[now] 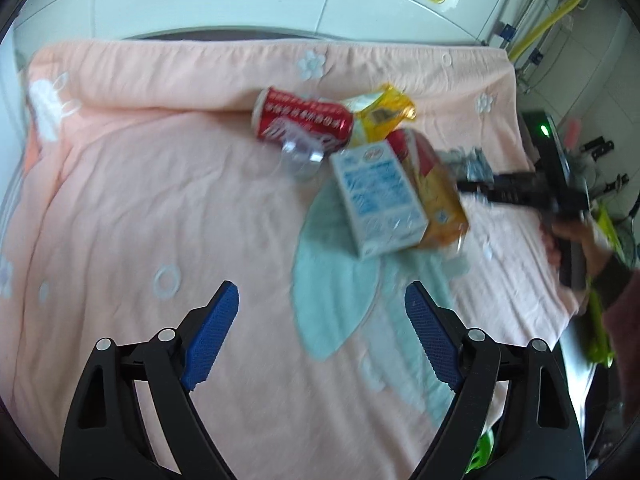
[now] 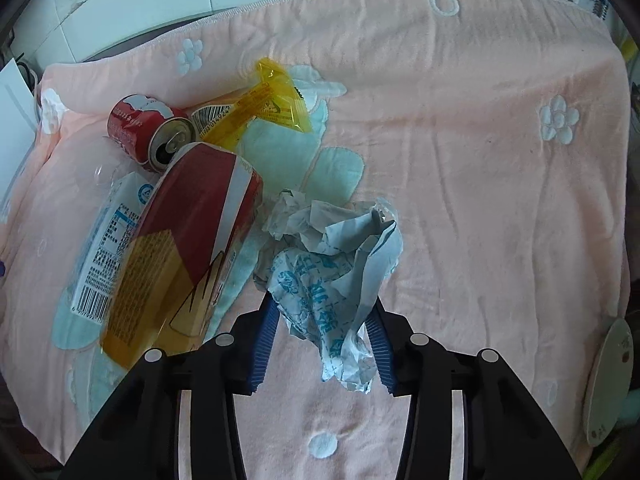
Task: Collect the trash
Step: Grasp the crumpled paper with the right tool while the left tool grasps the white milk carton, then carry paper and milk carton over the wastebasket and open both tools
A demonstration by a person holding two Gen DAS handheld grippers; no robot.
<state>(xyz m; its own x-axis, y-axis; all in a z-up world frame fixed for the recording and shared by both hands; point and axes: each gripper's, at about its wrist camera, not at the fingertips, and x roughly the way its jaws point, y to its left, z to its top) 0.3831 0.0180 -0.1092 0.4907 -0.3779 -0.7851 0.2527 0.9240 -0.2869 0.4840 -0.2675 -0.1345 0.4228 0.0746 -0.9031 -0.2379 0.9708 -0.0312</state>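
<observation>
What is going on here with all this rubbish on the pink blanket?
A person with a gripper in each hand is collecting trash from a pink blanket. The right gripper has its blue pads around a crumpled paper wrapper and looks to be gripping it. The left gripper is open and holds nothing. Waiting in a pile are a red can, a white and blue carton, a red and yellow packet and a yellow wrapper.

Both fisheye views are evenly lit by soft daylight with faint shadows, edges are bent and vignetted black, and the left wrist view is smeared by motion blur.
</observation>
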